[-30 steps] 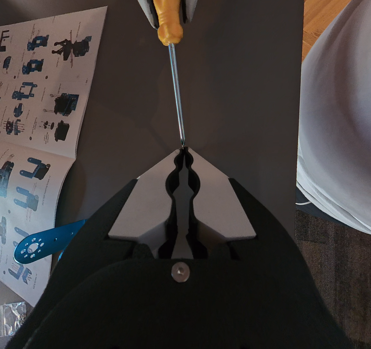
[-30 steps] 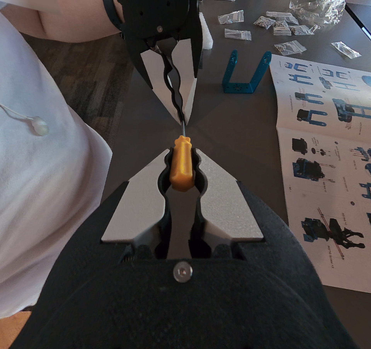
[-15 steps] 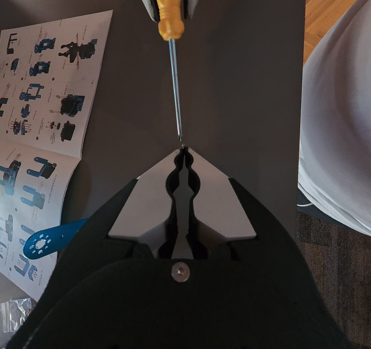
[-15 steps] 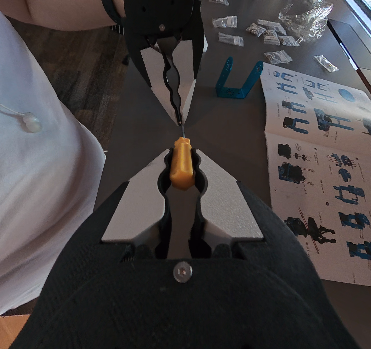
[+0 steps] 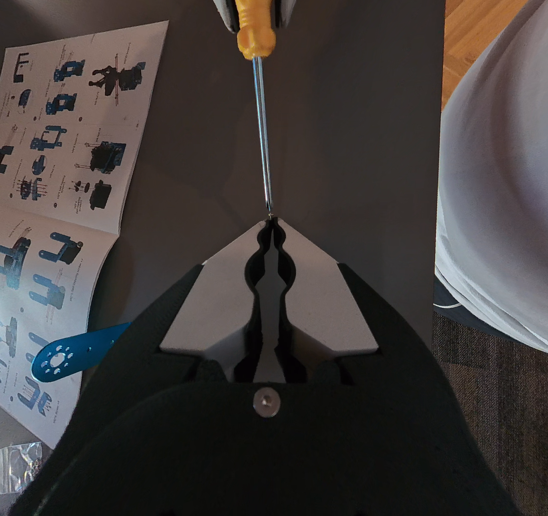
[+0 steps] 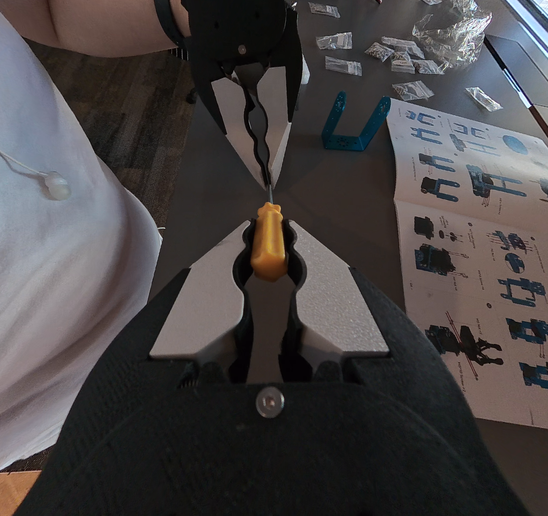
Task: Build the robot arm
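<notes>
My right gripper [image 6: 268, 223] is shut on the yellow handle of a screwdriver [image 6: 268, 246]. Its thin steel shaft [image 5: 262, 131] points straight at my left gripper [image 5: 270, 220]. My left gripper is shut, with a tiny screw [image 5: 270, 213] pinched at its very tips. The screwdriver tip sits right at the screw head. Both are held above the dark table [image 5: 341, 146]. The left gripper also shows in the right wrist view [image 6: 268, 186], and the right gripper at the top of the left wrist view [image 5: 256, 27].
An open instruction sheet [image 6: 474, 235] lies beside the grippers. A blue U-shaped bracket [image 6: 345, 143] stands near it; its arm shows in the left wrist view [image 5: 74, 353]. Small parts bags [image 6: 341, 66] and crumpled plastic [image 6: 450, 30] lie farther off. A person's white shirt [image 6: 59, 235] borders the table edge. My hands' fingertips stand some 9 cm from each other. The blue U-shaped bracket [image 6: 345, 143] sits 15 cm or so from the ends of my left fingers.
Both grippers stay shut. The screwdriver tip has drawn back a hair from the left fingertips, showing the screw head. Both grippers drifted slightly over the table.
</notes>
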Tool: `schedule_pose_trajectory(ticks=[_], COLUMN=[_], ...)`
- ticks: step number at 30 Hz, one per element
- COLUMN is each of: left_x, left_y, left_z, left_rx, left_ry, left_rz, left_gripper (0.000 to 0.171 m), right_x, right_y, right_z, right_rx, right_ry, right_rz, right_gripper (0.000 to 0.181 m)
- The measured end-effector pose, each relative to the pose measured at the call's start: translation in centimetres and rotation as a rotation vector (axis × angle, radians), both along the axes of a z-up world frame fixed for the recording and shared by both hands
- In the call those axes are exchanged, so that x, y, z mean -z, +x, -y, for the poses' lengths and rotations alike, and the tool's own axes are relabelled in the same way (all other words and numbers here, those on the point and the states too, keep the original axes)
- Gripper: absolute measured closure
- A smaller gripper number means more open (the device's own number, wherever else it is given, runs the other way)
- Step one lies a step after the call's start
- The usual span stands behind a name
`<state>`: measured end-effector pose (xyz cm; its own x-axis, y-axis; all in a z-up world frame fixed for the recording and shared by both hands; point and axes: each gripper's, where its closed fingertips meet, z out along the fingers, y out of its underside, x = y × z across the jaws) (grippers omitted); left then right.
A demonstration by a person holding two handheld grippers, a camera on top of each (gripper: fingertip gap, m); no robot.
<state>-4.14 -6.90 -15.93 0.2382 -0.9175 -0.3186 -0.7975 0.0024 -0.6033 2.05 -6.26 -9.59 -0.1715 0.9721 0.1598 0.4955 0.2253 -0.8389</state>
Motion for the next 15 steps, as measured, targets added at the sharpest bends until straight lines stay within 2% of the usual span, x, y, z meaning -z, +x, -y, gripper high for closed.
schedule_pose_trajectory(ticks=[15], left_x=[-0.35], left_y=[0.42], left_z=[0.4], left_rx=[0.016], left_ry=[0.005], left_rz=[0.022], left_gripper=[0.171], right_x=[-0.17], right_y=[0.2], right_z=[0.16], right_rx=[-0.012], right_ry=[-0.041], right_rz=[-0.022], right_gripper=[0.164])
